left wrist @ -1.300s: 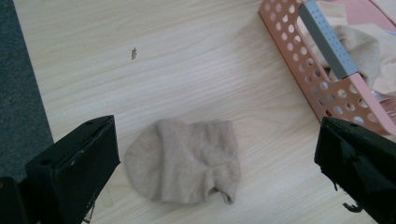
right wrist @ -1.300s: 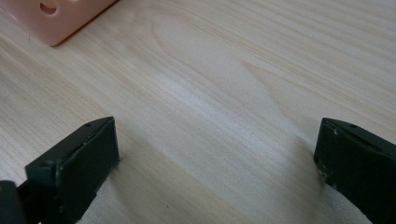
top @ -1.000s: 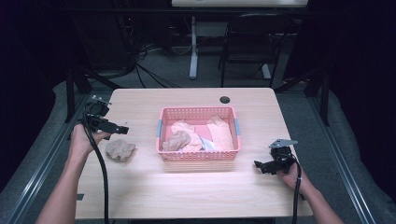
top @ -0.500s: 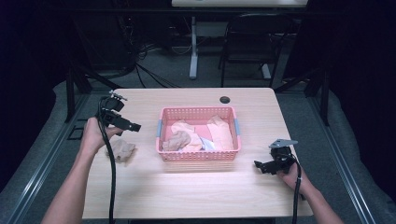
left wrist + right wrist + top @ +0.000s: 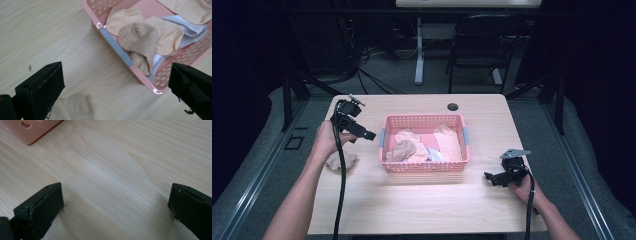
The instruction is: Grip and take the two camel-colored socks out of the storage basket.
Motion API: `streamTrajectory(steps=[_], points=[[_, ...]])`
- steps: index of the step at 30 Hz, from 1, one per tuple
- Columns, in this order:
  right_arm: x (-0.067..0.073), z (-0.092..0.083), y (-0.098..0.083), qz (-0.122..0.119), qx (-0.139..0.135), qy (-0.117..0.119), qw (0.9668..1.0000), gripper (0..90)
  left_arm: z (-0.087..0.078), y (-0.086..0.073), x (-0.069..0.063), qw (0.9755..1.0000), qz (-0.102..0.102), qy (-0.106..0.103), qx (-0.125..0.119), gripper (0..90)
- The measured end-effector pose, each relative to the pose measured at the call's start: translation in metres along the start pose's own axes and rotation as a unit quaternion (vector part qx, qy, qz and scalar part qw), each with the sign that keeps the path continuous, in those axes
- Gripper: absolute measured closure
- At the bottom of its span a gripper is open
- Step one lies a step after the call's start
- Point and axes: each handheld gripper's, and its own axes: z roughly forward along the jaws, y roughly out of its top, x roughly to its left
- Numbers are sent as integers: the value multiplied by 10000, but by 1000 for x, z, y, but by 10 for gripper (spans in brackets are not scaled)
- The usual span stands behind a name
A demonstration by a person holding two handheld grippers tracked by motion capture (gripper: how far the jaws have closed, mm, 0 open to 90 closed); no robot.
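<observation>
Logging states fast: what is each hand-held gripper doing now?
Left hand-held gripper: open, holding nothing.
Right hand-held gripper: open, holding nothing.

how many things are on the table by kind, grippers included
baskets: 1, the pink basket
loose socks on the table: 1, the tan sock left of the basket
sock piles: 1, the heap in the basket, pieces too tangled to count
grippers: 2, left gripper and right gripper, both open
total: 5

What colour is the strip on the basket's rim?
Grey-blue, dotted with small holes; the strip shows best in the left gripper view, on the pink basket.
</observation>
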Motion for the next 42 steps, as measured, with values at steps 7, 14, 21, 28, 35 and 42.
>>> streamTrajectory(steps=[7, 14, 21, 28, 35, 42], points=[[0, 0, 0, -1, 0, 1, 10000, 0, 10, 13, -12, 9997, 229, -55, 104, 0], [0, 0, 0, -7, 2, 8, 10000, 0, 19, 22, -23, 9989, 404, -87, 202, 1], [0, 0, 0, -6, 0, 12, 10000, 0, 28, 28, -34, 9973, 633, -286, 239, 3], [0, 0, 0, -8, 1, 10, 10000, 0, 44, 34, -47, 9948, 855, -416, 363, 9], [0, 0, 0, -7, 0, 14, 10000, 0, 67, 33, -54, 9936, 880, -447, 555, 31], [0, 0, 0, -6, -3, 17, 10000, 0, 84, 32, -60, 9912, 997, -488, 719, 92]])
